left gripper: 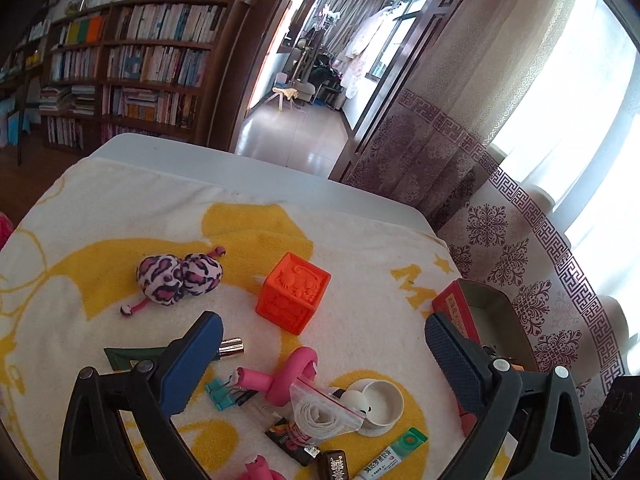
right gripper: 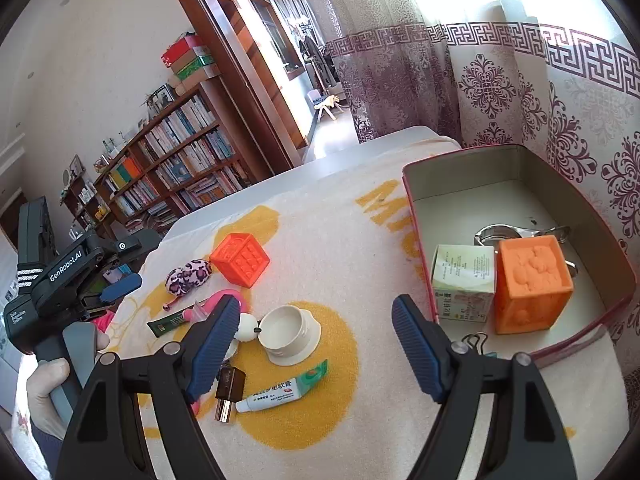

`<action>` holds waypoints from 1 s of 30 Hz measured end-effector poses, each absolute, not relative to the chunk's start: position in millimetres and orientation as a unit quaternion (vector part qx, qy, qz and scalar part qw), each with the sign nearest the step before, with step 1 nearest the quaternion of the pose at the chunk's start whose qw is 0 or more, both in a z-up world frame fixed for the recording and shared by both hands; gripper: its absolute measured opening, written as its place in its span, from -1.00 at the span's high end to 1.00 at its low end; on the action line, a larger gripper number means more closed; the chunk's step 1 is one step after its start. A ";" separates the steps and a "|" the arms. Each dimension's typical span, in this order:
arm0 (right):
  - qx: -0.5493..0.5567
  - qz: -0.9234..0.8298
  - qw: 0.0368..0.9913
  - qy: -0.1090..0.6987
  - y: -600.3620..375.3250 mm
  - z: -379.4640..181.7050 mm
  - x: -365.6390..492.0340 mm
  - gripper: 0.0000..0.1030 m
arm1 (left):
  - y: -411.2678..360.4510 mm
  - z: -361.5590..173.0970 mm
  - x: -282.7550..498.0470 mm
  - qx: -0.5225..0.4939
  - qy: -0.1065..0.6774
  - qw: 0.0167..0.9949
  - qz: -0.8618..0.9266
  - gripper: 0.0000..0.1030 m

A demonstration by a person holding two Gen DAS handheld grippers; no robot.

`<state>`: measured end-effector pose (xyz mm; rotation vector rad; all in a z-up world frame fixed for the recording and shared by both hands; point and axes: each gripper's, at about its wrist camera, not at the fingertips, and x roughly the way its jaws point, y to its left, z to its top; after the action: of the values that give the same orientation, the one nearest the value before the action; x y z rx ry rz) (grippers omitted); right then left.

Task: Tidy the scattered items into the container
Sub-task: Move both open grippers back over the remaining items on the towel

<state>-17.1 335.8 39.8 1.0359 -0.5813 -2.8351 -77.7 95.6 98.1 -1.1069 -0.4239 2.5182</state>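
At the towel's right edge sits our red-rimmed metal tin (right gripper: 520,208), half filled. The bright orange embossed rubber cube (left gripper: 294,292) waits mid-towel; we should straddle it squarely with the empty, wide-apart left gripper (left gripper: 324,364). The right gripper (right gripper: 316,344) hovers apart, empty.

A wooden bookcase (left gripper: 132,76) packed with books stands left of an open doorway (left gripper: 304,92). Right of that doorway hang patterned curtains (left gripper: 500,216), bright daylight glowing through a window (left gripper: 600,120) behind them
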 end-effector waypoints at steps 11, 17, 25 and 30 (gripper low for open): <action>0.373 -0.916 0.072 -0.132 283.7 27.1 -16.9 -0.58 | 46.9 63.9 -67.2 -0.423 -0.148 0.148 0.882 -0.99; 0.378 -0.921 0.090 -0.041 235.8 20.9 -12.0 -0.48 | 28.8 48.2 -61.3 -0.434 -0.150 0.135 0.878 -0.99; 0.419 -0.900 0.121 0.018 195.0 -3.4 -19.4 0.22 | 10.9 42.4 -58.9 -0.434 -0.151 0.126 0.879 -0.99; 0.442 -0.890 0.111 0.021 191.4 -17.2 -28.1 0.34 | 0.5 38.0 -60.3 -0.436 -0.158 0.117 0.878 -0.99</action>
<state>-28.1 191.4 -17.2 1.2974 0.0617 -2.6138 -60.3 0.5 38.0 -1.2775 -0.4616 2.5701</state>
